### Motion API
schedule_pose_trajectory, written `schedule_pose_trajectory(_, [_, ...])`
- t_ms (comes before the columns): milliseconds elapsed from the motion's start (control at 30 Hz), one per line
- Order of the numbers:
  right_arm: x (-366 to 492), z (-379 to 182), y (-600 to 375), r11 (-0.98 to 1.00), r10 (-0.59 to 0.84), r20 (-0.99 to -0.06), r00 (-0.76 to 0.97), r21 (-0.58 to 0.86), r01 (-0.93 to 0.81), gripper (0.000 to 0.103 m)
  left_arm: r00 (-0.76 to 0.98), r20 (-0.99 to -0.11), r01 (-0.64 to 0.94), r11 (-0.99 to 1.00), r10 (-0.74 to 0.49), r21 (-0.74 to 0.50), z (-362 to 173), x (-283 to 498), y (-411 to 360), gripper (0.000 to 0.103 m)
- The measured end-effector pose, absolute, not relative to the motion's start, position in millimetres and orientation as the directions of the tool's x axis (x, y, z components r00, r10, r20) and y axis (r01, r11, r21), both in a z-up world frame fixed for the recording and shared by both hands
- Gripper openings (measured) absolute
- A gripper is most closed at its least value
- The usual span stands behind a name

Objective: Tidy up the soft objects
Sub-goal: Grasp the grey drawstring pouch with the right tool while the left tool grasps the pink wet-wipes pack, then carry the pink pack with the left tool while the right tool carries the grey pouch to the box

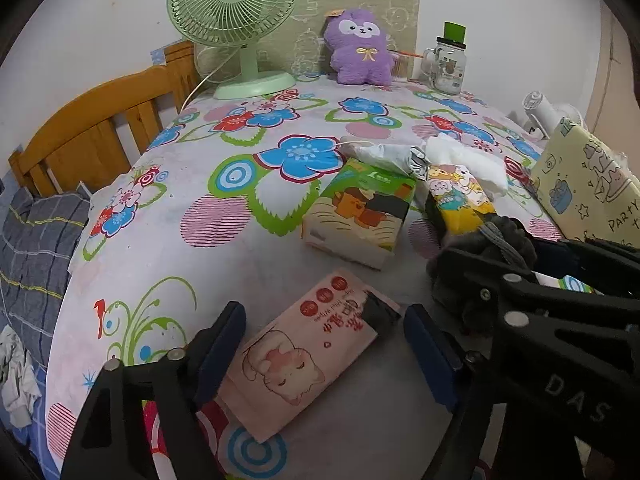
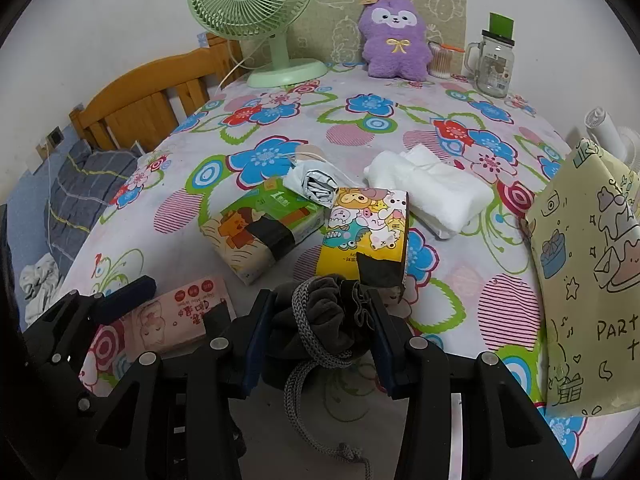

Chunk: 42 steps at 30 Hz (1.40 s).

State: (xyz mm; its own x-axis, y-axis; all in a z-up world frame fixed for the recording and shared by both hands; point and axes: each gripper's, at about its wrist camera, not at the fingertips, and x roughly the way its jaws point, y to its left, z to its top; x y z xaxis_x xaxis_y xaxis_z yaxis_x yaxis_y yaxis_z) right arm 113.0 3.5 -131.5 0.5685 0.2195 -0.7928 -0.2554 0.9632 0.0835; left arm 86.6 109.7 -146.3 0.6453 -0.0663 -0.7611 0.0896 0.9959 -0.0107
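Table [image 1: 224, 280]: covered with a flowered cloth; the fan [image 1: 234, 20] and the purple plush toy [image 1: 360, 48] stand at the far edge.
Yellow bag [image 2: 592, 280]: at the right edge, cut off by the frame, inside not visible.
Right tongs [image 2: 316, 336]: closed on the dark drawstring pouch [image 2: 320, 320], near edge.
Left tongs [image 1: 324, 348]: open around the pink wipes pack [image 1: 300, 360], pads not touching it.
Step, as I judge: close squarely on the pack's long sides, gently, because it is soft.

A plain white wall [image 1: 100, 20] backs an orange wooden headboard [image 1: 92, 132] beside the floral-covered table [image 1: 248, 216].
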Motion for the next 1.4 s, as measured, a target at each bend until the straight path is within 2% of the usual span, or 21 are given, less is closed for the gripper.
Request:
schedule_pose_trajectory(233, [110,-131,3,0.961,0.234,-0.790,0.567,0.098,-0.259,0.048,0.644,-0.762,0.097,0.995,-0.074,-0.015,-143,77,101,0.051])
schedule_pose_trajectory(400, [107,-130,-1,0.958,0.247,-0.788,0.564,0.110,-0.265,0.048,0.644,-0.761,0.084,0.996,-0.072,-0.023,-142,75,97,0.042])
schedule_pose_trajectory(767, [97,-121,-16,0.958,0.259,-0.773,0.579,0.128,-0.258,0.048,0.644,-0.757,0.083,0.994,-0.110,-0.074,-130,67,77,0.040])
schedule_pose_trajectory(1400, [89,-81,-48,0.956,0.279,-0.720,0.635,0.148,-0.252,0.048,0.699,-0.709,0.073,0.996,-0.093,-0.059,-81,61,45,0.040])
